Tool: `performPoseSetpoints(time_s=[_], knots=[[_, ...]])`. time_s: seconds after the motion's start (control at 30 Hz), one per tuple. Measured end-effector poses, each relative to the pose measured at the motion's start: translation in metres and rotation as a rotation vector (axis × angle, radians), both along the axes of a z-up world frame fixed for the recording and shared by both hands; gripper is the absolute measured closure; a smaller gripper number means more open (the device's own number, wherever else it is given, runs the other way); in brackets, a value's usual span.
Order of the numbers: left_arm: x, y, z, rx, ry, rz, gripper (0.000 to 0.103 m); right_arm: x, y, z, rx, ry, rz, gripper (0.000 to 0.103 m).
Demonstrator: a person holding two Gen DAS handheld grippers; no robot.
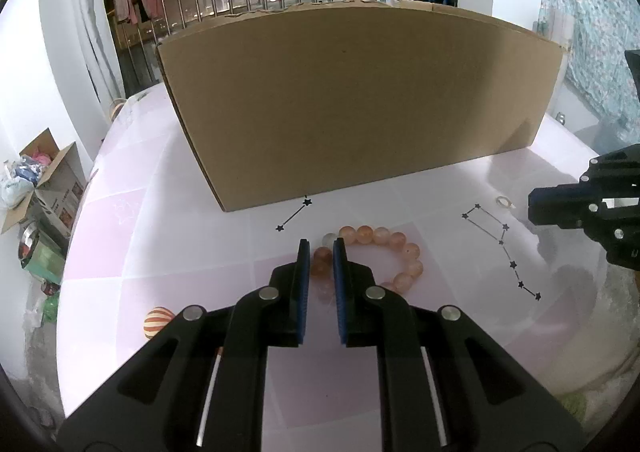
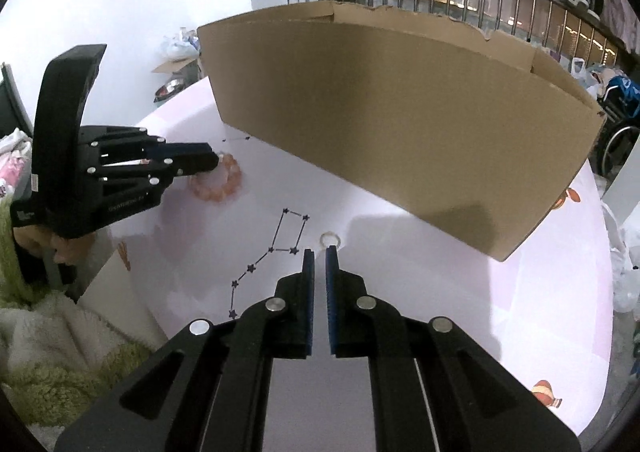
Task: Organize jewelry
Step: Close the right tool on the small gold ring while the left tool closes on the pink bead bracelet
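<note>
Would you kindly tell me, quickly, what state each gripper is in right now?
Left gripper: shut on the bead bracelet.
Right gripper: shut, holding nothing; small ring lies just beyond its fingers.

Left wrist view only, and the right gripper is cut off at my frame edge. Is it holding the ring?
Observer: No. The ring lies on the table just beyond the right gripper; nothing is between its fingers.
Operator: Fingers open?
Observer: Nearly shut, with a narrow empty gap.
Operator: Box top open?
Observer: Looks open. The right wrist view shows the box rim with no lid, but its inside is hidden.
</note>
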State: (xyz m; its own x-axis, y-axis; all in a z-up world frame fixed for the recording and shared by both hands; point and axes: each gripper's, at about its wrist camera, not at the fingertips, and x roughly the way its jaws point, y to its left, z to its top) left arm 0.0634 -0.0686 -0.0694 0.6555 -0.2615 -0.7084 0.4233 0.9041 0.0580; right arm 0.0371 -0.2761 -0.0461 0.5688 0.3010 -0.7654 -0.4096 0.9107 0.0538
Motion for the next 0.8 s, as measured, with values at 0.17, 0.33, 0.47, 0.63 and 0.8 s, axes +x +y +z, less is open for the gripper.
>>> performPoseSetpoints(time_s=[0.17,0.33,0.47,0.63,0.8], knots=[[0.0,-0.002,0.0,-0.002,0.001,0.005,0.092,0.011,-0.003,-0.004,0.036,0.025,-0.013,0.097],[-0.001,-0.003,0.001,0.003,0.002,0.006,0.092,0.014,0.005,-0.006,0.094,0.046,0.01,0.097],[-0.002,-0.004,0.001,0.003,0.0,0.007,0.092,0.011,0.008,-0.005,0.109,0.042,0.034,0.097],[-0.002,-0.005,0.001,0.0,-0.002,0.006,0.092,0.011,-0.003,0.001,0.056,0.015,0.021,0.097],[-0.003,-0.006,0.001,0.001,-0.004,0.009,0.092,0.022,-0.002,-0.008,0.089,0.056,0.019,0.097]])
